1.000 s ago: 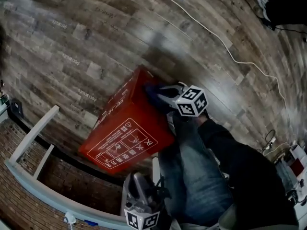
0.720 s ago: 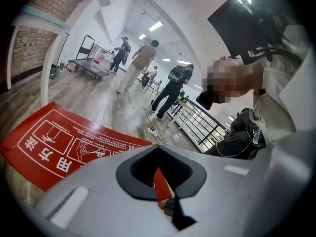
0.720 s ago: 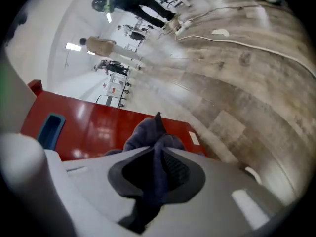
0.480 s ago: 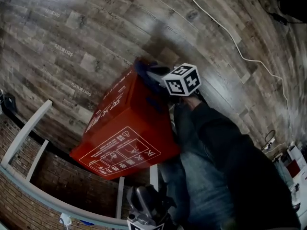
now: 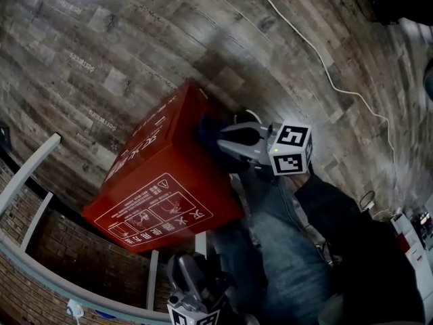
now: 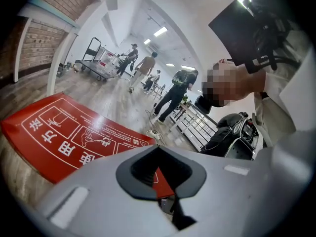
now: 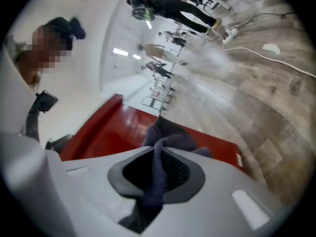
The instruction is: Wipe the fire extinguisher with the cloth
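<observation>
On floor: fire extinguisher box rigid, slick, probably heavy. Right gripper clenched on cloth at its 1 o'clock edge; cloth limp, hold mid-fold. Left gripper closed, empty.

Under me runs a floor of dark, weathered wood planks, and a thin white cable snakes across it. At my lower left a brick wall rises behind a white-painted frame. Looking out along the room, I see a white ceiling with long strip lights, a pale post by the bricks, a wheeled cart and several people standing far off.
</observation>
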The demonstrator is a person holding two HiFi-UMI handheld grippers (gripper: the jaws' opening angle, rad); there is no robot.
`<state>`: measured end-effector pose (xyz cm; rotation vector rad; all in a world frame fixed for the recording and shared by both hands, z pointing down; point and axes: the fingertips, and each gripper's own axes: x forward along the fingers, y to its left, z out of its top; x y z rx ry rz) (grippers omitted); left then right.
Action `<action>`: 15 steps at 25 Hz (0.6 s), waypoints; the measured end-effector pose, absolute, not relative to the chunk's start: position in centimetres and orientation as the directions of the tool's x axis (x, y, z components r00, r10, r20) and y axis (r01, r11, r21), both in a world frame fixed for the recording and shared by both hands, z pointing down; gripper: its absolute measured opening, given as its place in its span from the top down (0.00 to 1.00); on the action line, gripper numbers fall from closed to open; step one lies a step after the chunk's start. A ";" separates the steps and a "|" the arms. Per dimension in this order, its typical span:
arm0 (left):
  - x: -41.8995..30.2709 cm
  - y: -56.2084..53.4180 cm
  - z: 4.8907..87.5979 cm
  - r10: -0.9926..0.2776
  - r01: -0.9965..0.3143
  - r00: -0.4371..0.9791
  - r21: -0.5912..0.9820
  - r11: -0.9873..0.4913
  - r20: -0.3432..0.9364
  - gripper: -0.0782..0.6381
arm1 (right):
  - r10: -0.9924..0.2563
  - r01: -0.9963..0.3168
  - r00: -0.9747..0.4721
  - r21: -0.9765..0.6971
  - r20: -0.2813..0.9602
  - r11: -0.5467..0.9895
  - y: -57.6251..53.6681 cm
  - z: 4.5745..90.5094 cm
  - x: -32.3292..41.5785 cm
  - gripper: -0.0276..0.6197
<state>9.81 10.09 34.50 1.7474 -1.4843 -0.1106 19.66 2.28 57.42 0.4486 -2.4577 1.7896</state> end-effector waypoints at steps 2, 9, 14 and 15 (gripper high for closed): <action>9.8 10.4 34.8 -0.856 -0.775 0.299 0.630 0.040 0.422 0.89 | -0.201 -0.210 -0.969 -0.899 0.141 0.384 1.4 52.7 19.4 0.88; 9.8 11.3 36.0 -0.858 -0.757 0.294 0.651 0.059 0.420 0.89 | -0.137 -0.268 -0.963 -0.836 0.230 0.479 6.4 50.8 20.6 0.88; 8.4 11.3 36.9 -0.853 -0.785 0.311 0.619 0.018 0.419 0.89 | -0.188 -0.369 -0.928 -0.740 0.320 0.562 7.4 49.1 21.4 0.88; 8.0 11.6 37.0 -0.851 -0.785 0.317 0.620 0.013 0.418 0.89 | -0.204 -0.398 -0.916 -0.712 0.346 0.578 7.3 48.9 21.4 0.88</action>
